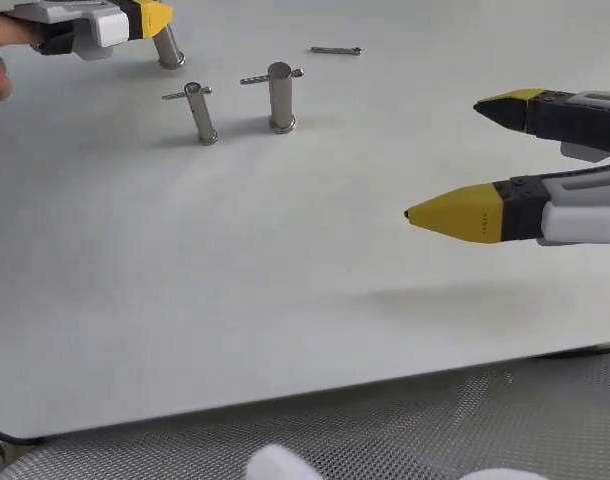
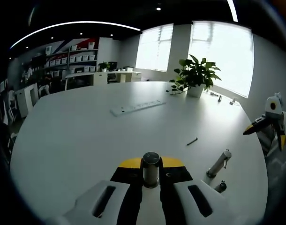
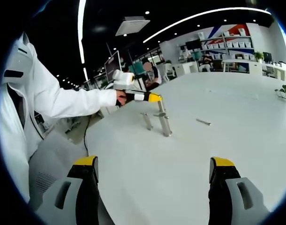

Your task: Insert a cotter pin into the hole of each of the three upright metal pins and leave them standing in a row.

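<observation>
My left gripper (image 1: 157, 25) is at the far left of the white table, shut on an upright metal pin (image 1: 168, 48); in its own view that pin (image 2: 151, 176) stands between the yellow tips. In front of it stand two metal pins, a thin one (image 1: 198, 110) and a thick one (image 1: 280, 95), each with a cotter pin through its head. A loose cotter pin (image 1: 335, 50) lies flat behind them. On the right, my right gripper (image 1: 440, 160) hovers open above the table with nothing between its fingers. In its view the two standing pins (image 3: 165, 124) and the loose cotter pin (image 3: 203, 122) lie ahead.
The table's near edge (image 1: 285, 395) runs above a grey mesh chair (image 1: 405, 430). A power strip (image 2: 137, 107) and a potted plant (image 2: 195, 75) sit far across the table. A white sleeve (image 3: 63, 101) reaches in behind the left gripper.
</observation>
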Demonstrator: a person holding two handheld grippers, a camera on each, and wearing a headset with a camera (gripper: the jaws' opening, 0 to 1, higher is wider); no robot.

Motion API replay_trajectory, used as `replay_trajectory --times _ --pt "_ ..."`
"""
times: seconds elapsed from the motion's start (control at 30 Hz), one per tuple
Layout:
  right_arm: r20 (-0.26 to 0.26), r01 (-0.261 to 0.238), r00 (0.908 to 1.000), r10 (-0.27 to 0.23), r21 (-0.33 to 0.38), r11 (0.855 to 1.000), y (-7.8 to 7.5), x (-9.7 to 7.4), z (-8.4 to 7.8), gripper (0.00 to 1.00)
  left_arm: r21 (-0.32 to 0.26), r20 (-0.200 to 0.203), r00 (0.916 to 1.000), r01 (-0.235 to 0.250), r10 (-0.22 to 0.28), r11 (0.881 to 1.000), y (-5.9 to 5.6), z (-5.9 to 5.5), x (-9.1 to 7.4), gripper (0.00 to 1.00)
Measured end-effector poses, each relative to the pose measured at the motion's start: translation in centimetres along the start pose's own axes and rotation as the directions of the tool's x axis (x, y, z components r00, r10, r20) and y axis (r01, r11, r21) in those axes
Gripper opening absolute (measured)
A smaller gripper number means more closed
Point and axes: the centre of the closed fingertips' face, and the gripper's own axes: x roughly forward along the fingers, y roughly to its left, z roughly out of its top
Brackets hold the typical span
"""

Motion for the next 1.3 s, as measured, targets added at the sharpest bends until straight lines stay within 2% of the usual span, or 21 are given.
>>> replay_trajectory --times 0.07,0.2,0.37,0.43,0.57,0.6,0.63,0.73,0.83,0.93,1.07,1.13,1.2,1.23,1.3 --pt "-0.008 0.000 1.0000 0.000 -0.010 1.000 0.0 0.1 -0.1 0.97 0.032 -0.008 0.9999 0.006 -0.006 0.999 -0.2 0.3 -0.2 0.10" --pt "-0.003 0.007 1.0000 -0.007 -0.020 1.000 -0.1 0.0 0.1 0.97 0.045 0.020 0.9994 0.027 -0.028 0.999 -0.9 1.6 -0.9 0.10" --pt "0.012 0.033 0.9994 -0.033 -0.037 0.999 -0.6 -0.1 0.8 0.96 0.077 0.048 0.9969 0.059 -0.063 0.995 -2.5 3.5 -1.9 0.10" --pt "0.024 0.040 0.9990 -0.039 -0.041 0.998 -0.7 -0.2 1.1 0.96 0.069 0.070 0.9934 0.086 -0.091 0.994 -3.5 4.4 -2.3 0.10" --pt "0.033 0.042 0.9986 -0.041 -0.039 0.998 -0.6 -0.4 1.3 0.96 0.118 0.094 0.9853 0.132 -0.143 0.984 -5.8 6.0 -3.1 0.10" --pt "0.033 0.043 0.9986 -0.041 -0.038 0.998 -0.6 -0.5 1.3 0.96 0.143 0.104 0.9809 0.148 -0.164 0.978 -6.7 6.4 -3.4 0.10" --pt "0.034 0.043 0.9986 -0.042 -0.038 0.998 -0.5 -0.6 1.3 0.96 0.148 0.108 0.9798 0.152 -0.169 0.977 -7.0 6.5 -3.5 0.10" --pt "0.037 0.044 0.9984 -0.043 -0.036 0.998 -0.4 -0.8 1.3 0.96 0.164 0.115 0.9735 0.178 -0.198 0.970 -8.8 7.0 -4.3 0.10" --pt "0.041 0.046 0.9981 -0.045 -0.038 0.998 -0.2 -1.0 1.3 0.96 0.206 0.108 0.9677 0.202 -0.228 0.957 -10.4 7.2 -5.0 0.10" --pt "0.047 0.049 0.9978 -0.047 -0.035 0.998 -0.2 -1.1 1.4 0.96 0.219 0.100 0.9617 0.229 -0.255 0.948 -12.0 7.1 -5.6 0.10" --pt "0.048 0.048 0.9978 -0.046 -0.037 0.998 0.0 -1.3 1.4 0.96 0.260 0.090 0.9546 0.253 -0.284 0.932 -13.4 6.7 -6.1 0.10" --pt "0.051 0.049 0.9976 -0.047 -0.034 0.998 0.4 -1.3 1.4 0.96 0.238 0.081 0.9495 0.277 -0.303 0.931 -13.8 6.0 -6.3 0.10" --pt "0.047 0.048 0.9978 -0.046 -0.029 0.998 0.5 -1.3 1.3 0.96 0.246 0.068 0.9487 0.284 -0.309 0.927 -14.2 5.2 -6.4 0.10" --pt "0.048 0.048 0.9978 -0.046 -0.030 0.998 0.6 -1.3 1.4 0.96 0.265 0.055 0.9477 0.290 -0.314 0.920 -14.5 4.6 -6.5 0.10" --pt "0.048 0.048 0.9978 -0.046 -0.031 0.998 0.7 -1.3 1.4 0.96 0.259 0.043 0.9446 0.304 -0.325 0.917 -15.1 3.8 -6.8 0.10"
